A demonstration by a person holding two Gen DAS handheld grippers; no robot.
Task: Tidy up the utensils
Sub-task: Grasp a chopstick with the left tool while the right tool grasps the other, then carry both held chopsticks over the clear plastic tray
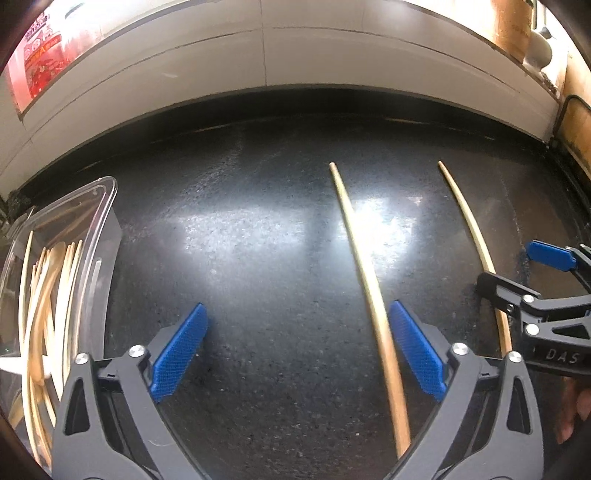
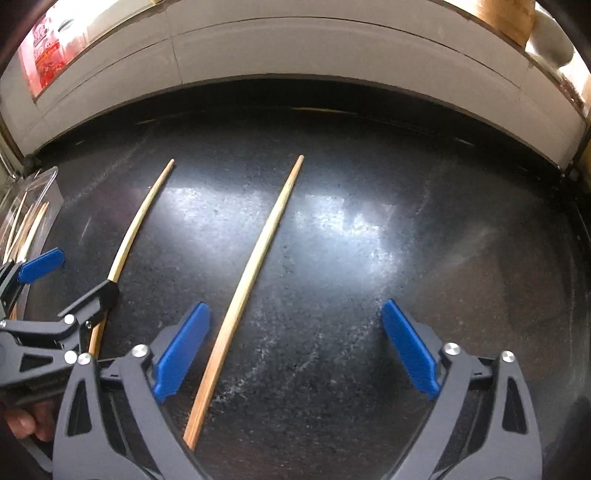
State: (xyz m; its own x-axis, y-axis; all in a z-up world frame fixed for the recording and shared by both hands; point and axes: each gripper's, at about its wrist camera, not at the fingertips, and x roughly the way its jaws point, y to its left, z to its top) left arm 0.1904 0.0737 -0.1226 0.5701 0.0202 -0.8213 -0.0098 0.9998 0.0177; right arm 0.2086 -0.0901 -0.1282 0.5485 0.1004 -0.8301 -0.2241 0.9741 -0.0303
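Note:
Two wooden chopsticks lie apart on the black countertop, tips toward the wall. In the left wrist view, one chopstick [image 1: 364, 266] runs between the jaws of my open left gripper [image 1: 298, 317], close to its right finger and apart from the pads. The other chopstick [image 1: 469, 221] passes under my right gripper [image 1: 517, 266]. In the right wrist view, that chopstick [image 2: 258, 251] lies inside my open right gripper [image 2: 294, 310], nearer the left pad, untouched. The left gripper [image 2: 74, 278] straddles the first chopstick [image 2: 136, 229].
A clear plastic container [image 1: 99, 229] with several chopsticks stands at the left, also visible as the container [image 2: 40, 184] in the right view. A white tiled wall [image 1: 332, 55] backs the counter. A red packet [image 1: 40, 55] sits upper left, wooden items [image 1: 509, 26] upper right.

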